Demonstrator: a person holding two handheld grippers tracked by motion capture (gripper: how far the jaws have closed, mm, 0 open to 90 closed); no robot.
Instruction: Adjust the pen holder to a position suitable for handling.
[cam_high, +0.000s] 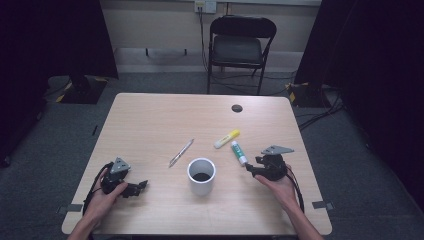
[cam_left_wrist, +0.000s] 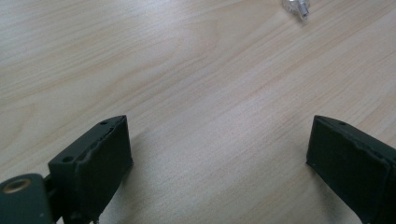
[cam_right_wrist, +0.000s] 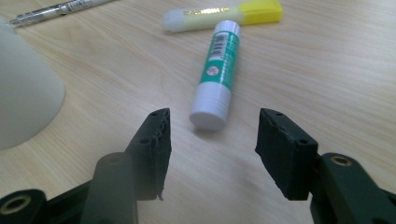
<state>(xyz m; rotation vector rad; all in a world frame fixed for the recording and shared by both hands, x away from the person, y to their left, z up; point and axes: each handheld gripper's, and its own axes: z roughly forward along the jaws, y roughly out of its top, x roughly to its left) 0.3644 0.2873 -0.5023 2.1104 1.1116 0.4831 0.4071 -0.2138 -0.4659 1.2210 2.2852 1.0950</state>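
Sitting at the lower left of the high view, the left gripper (cam_high: 142, 185) is resting on the table (cam_high: 150, 115) with its jaws spread wide and nothing between them; its own view is showing bare wood and just the clear tip of the pen (cam_left_wrist: 296, 6) at the top edge. Moving right, that pen (cam_high: 181, 152) is lying slanted at centre frame, and the white cup (cam_high: 201, 176) is standing upright just below it, apparently the place these things are heading.

Right of the cup, the yellow-capped highlighter (cam_high: 226, 139) and the glue stick (cam_high: 238, 152) are lying close together, well apart from the cup's rim. At the lower right, the right gripper (cam_high: 248, 168) is lining up on the glue stick (cam_right_wrist: 215, 74), jaws partly open, narrower than the left pair, the white cap just beyond the tips and not yet pinched.

My call: it needs to be pushing further along the tube so the pads are squeezing the green label, not the rounded cap, and staying clear of the highlighter (cam_right_wrist: 223, 15).
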